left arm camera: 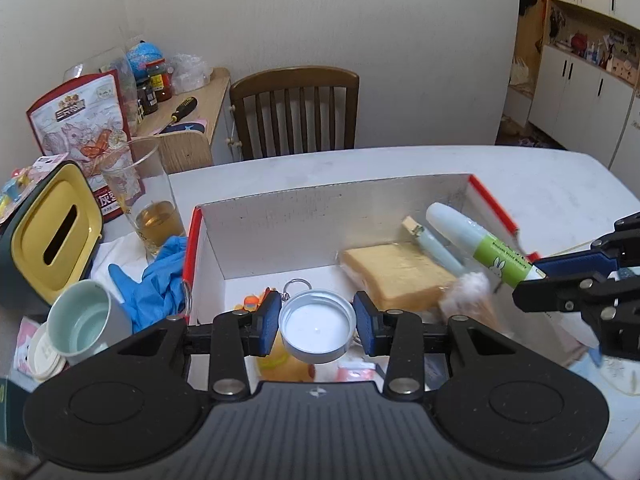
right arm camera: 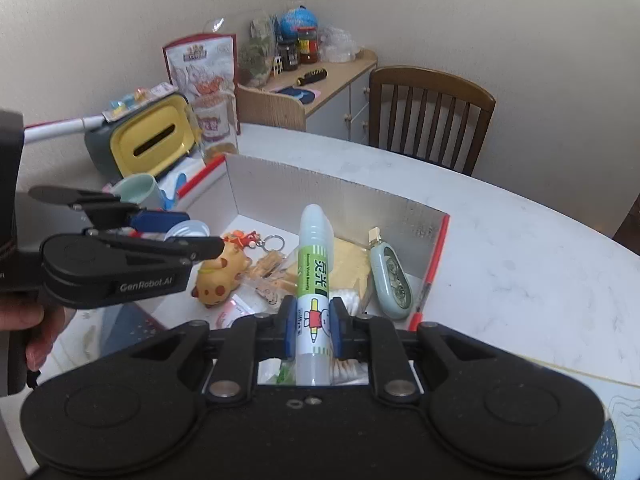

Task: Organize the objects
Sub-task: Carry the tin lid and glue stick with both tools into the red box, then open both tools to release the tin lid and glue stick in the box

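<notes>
An open white cardboard box (left arm camera: pixel 280 220) with red edges sits on the white table; it also shows in the right wrist view (right arm camera: pixel 320 196). My left gripper (left arm camera: pixel 317 322) is shut on a round metal lid (left arm camera: pixel 317 330), white inside, and holds it over the box's near left part. My right gripper (right arm camera: pixel 312 326) is shut on a white and green glue bottle (right arm camera: pixel 314 280) and holds it over the box's right side; the bottle also shows in the left wrist view (left arm camera: pixel 480 246). In the box lie a yellow sponge (left arm camera: pixel 396 274), a pale green case (right arm camera: pixel 390 280), keychains (right arm camera: pixel 272 258) and a yellow animal toy (right arm camera: pixel 220 276).
Left of the box are a blue glove (left arm camera: pixel 156 276), a glass of amber liquid (left arm camera: pixel 148 200), a mint cup (left arm camera: pixel 86 322) and a yellow-lidded tissue box (left arm camera: pixel 52 232). A wooden chair (left arm camera: pixel 294 110) stands behind the table. A side cabinet (right arm camera: pixel 320 88) holds jars and a screwdriver.
</notes>
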A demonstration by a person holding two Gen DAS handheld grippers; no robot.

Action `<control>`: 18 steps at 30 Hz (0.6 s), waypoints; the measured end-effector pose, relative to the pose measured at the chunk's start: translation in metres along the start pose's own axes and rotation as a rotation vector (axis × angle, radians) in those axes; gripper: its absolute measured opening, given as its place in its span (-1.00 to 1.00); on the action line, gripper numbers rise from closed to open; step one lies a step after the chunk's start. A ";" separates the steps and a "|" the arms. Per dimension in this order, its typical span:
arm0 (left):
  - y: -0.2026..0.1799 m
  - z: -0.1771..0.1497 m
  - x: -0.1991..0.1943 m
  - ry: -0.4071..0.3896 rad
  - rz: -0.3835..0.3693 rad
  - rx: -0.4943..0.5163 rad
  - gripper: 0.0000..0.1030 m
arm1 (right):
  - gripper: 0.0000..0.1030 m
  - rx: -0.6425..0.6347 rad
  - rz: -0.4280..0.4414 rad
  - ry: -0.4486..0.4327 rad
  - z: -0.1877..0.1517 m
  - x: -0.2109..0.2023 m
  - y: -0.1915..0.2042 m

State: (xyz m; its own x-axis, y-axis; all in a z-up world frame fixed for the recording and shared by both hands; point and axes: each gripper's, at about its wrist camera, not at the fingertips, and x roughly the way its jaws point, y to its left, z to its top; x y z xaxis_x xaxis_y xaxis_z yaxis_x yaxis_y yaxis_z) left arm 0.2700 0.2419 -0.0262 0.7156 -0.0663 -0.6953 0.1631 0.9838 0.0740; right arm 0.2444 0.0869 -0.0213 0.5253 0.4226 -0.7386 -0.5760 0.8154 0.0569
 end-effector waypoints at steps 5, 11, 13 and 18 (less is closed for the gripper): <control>0.000 0.006 0.025 0.021 0.009 0.037 -0.26 | -0.69 -0.014 -0.007 0.032 0.006 0.025 0.003; 0.003 0.012 0.059 0.087 0.013 0.058 -0.26 | -0.69 -0.045 -0.037 0.063 0.010 0.048 0.007; 0.005 0.012 0.070 0.115 0.013 0.057 -0.26 | -0.69 -0.059 -0.051 0.073 0.010 0.055 0.008; 0.010 0.016 0.089 0.192 0.001 0.029 -0.26 | -0.68 -0.060 -0.058 0.085 0.014 0.063 0.007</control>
State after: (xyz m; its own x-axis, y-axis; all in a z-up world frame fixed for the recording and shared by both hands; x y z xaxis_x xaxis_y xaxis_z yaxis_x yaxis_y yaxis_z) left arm 0.3459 0.2435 -0.0763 0.5732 -0.0295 -0.8189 0.1838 0.9785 0.0934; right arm 0.2824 0.1247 -0.0583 0.5052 0.3377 -0.7942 -0.5836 0.8116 -0.0261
